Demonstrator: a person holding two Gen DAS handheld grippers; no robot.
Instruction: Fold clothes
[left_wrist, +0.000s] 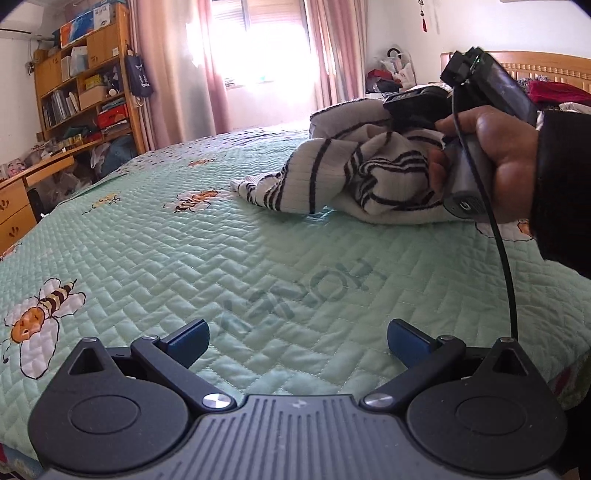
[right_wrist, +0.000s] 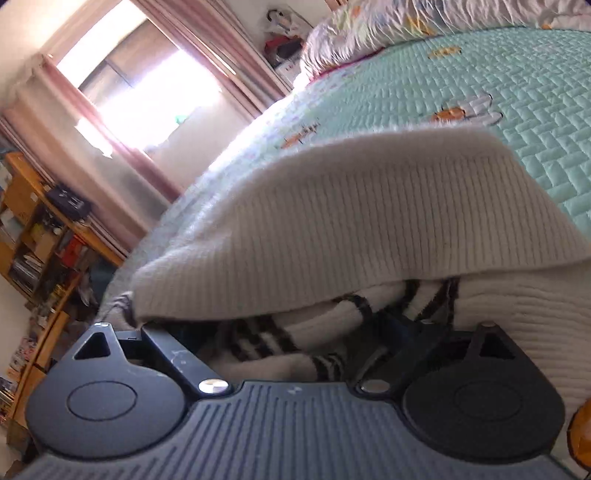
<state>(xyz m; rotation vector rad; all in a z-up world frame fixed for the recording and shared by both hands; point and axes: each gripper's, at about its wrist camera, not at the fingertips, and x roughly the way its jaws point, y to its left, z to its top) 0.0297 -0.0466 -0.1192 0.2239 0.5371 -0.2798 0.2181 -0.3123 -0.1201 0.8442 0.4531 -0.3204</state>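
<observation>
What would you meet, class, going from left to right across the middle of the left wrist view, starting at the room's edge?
wooden bookshelf → pink curtain → striped sweater → hand gripping the right gripper → dark sleeve.

A sweater lies bunched on the quilt of the bed, toward the right side in the left wrist view. The right gripper sits on top of the sweater, its fingers buried in the folds. The left gripper hovers over bare quilt, well in front of the sweater. Behind the bed stand a window and, to the left, a bookshelf above a desk.
</observation>
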